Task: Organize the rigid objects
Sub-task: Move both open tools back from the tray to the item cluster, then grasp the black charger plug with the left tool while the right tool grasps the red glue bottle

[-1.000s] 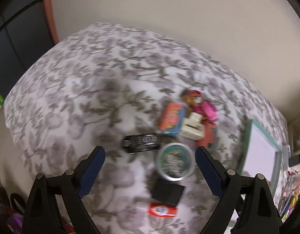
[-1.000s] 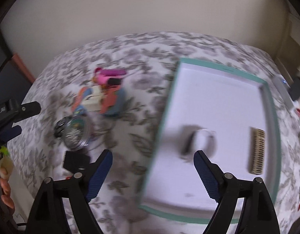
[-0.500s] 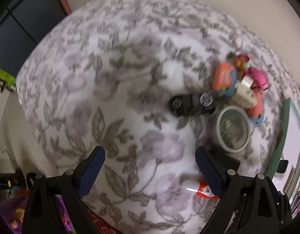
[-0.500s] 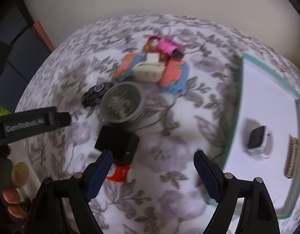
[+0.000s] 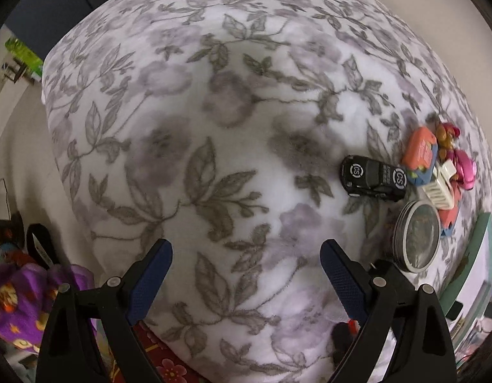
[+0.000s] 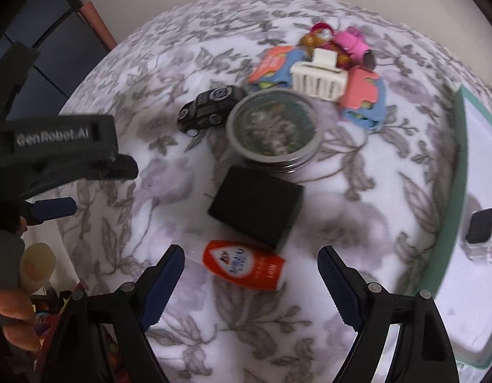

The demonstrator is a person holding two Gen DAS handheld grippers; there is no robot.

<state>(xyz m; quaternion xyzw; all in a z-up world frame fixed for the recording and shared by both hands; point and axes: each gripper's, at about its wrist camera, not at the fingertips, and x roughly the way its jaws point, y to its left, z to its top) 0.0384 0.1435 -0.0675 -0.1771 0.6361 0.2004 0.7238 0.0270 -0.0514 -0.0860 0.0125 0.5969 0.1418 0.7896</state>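
A flowered blanket [image 6: 169, 172] covers the surface, and a green-rimmed white tray [image 6: 450, 223] lies along its right edge with a small watch [image 6: 479, 228] already in it. The rest waits in a cluster toward the far right part of the blanket: a round tin [image 6: 274, 127], a flat black box [image 6: 255, 207] touching it on the near side, a black toy car [image 6: 209, 108], a white ribbed clip [image 6: 319, 78] among pink and blue toys, and nearest, an orange-red tube [image 6: 242, 265].

Both tools are empty. The right gripper [image 6: 250, 282], jaws spread, hangs over the tube; the left gripper [image 5: 246, 279], also spread, sits over bare blanket, well apart from the cluster.

The step looks like reaching for the next piece. Next, the right jaws should drop around the tube, clear of the box.

The left tool's body reads "GenRobot.AI"; the car's roundels read roughly "CS"; the tube's print is too blurred.
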